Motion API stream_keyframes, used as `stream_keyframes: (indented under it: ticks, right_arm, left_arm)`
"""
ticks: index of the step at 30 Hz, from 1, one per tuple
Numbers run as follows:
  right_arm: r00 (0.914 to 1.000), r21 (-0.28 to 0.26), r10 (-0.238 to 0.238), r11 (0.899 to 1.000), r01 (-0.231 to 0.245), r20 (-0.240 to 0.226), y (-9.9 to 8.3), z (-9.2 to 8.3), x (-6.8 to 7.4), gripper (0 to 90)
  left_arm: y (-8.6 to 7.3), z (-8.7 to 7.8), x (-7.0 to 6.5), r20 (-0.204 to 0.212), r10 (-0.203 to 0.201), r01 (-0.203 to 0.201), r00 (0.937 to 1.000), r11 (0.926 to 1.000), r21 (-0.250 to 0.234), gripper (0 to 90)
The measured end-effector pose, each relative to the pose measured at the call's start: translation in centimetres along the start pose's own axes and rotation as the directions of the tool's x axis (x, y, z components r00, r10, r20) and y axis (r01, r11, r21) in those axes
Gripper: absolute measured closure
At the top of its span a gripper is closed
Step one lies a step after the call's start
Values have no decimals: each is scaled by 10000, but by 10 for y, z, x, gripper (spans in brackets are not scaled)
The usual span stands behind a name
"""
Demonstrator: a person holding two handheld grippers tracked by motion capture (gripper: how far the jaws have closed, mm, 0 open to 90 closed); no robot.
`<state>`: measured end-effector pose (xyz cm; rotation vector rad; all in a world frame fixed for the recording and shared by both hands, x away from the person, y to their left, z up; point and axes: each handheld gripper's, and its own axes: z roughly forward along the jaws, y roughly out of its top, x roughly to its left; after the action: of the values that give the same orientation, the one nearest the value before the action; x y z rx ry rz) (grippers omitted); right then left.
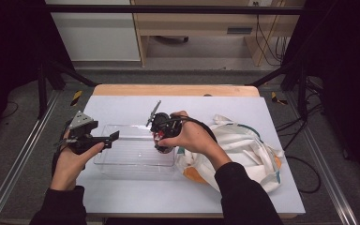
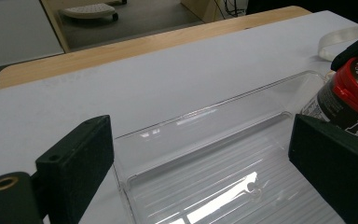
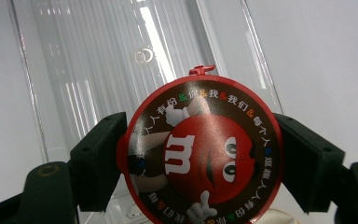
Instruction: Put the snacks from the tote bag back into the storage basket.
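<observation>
Jaws of the right gripper (image 3: pixel 200 163) pinch a red-lidded candy jar (image 3: pixel 200 154) above a clear tray (image 1: pixel 122 159) on the white table (image 1: pixel 122 197).

tray (image 1: pixel 122 161): bare inside | right: cloth bag (image 1: pixel 243 145) crowds | far table (image 1: pixel 122 105): free

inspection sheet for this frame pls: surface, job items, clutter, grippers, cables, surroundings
Surface: white table top with a wooden strip along its far edge, no spills seen.
Job's things: clear plastic tray at mid-table; red-lidded candy jar held over the tray's right end.
Clutter: cloth tote bag lying crumpled right of the tray.
Grippers: left gripper open, fingers either side of the tray's near-left corner, not pressing on it; right gripper shut on the jar at its lid.
Cables: loose black cables on the floor right of the table.
Surroundings: dark frame rails, wooden cabinet behind the table.
</observation>
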<state>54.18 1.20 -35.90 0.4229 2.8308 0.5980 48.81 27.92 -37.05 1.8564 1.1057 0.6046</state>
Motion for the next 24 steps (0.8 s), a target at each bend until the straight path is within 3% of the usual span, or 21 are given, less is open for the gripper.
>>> stream_keyframes:
  ticks: [24]
  right_arm:
    - [10000,95,-26,10000,26,6,-1,8,1,239]
  left_arm:
    - [1,1,-2,35,41,-41,10000,10000,-41,67]
